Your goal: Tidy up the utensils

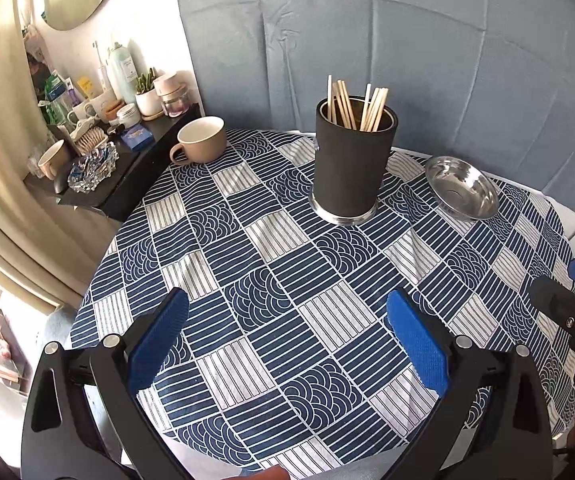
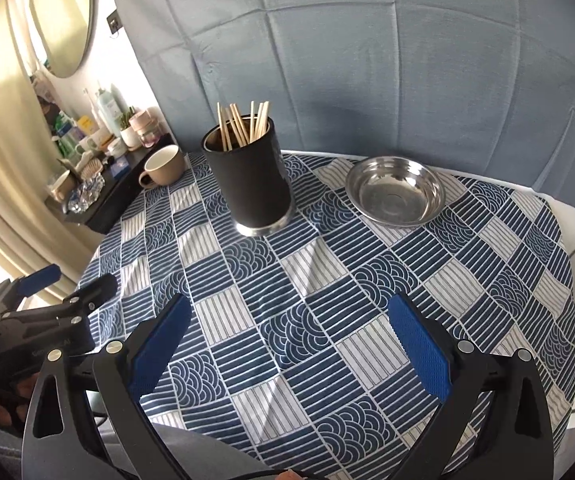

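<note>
A black cylindrical holder [image 1: 349,168] [image 2: 253,184] stands upright at the far middle of the round table, with several wooden chopsticks [image 1: 357,106] [image 2: 243,124] standing in it. An empty steel dish [image 1: 461,188] [image 2: 395,190] lies to its right. A beige mug [image 1: 201,140] [image 2: 163,172] sits at the far left edge. My left gripper [image 1: 287,312] is open and empty above the near part of the patterned cloth. My right gripper [image 2: 291,316] is open and empty too, to the right of the left one.
The table wears a blue and white patterned cloth [image 1: 287,272] [image 2: 327,280]. A dark shelf [image 1: 127,168] crowded with bottles, cups and a brush stands left of the table. A grey-blue cloth backdrop [image 1: 387,40] hangs behind. Curtains hang on the left.
</note>
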Available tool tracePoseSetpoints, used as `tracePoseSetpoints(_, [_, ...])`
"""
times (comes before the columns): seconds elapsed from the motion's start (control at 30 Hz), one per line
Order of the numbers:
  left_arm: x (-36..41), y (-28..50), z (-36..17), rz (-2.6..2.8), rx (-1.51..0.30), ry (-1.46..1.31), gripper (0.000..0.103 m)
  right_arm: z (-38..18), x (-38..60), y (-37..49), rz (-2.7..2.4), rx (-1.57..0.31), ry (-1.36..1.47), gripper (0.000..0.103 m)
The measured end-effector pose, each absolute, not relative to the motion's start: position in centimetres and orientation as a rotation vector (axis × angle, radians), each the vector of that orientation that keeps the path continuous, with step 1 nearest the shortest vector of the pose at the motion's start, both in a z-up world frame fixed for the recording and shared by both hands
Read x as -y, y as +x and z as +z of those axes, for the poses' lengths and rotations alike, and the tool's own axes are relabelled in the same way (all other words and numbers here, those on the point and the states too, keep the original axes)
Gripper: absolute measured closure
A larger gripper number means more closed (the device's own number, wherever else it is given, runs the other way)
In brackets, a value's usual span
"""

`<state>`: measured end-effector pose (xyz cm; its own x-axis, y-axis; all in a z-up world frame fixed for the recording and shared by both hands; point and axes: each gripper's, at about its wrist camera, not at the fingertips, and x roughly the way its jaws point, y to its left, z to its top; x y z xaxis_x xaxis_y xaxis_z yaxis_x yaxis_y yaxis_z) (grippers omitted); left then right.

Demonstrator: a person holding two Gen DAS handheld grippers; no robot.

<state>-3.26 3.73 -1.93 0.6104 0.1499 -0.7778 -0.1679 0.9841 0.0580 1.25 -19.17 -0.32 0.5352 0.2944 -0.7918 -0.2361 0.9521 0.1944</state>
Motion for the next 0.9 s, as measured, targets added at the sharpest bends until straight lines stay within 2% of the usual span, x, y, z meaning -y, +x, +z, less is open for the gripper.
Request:
tracePoseSetpoints(0.4, [-5.3,-3.5,-2.9,0.194,-0.945,-0.113,0.006,-0.6,19.1,0.9,0.309,-0.97,0.073,0.008])
tracePoseSetpoints(0.9, [-4.1,-3.7,-2.6,0.155,-0.931,-0.051,0.006,-0.6,19.6,0.6,0.296,-0.974,0.086,0.008])
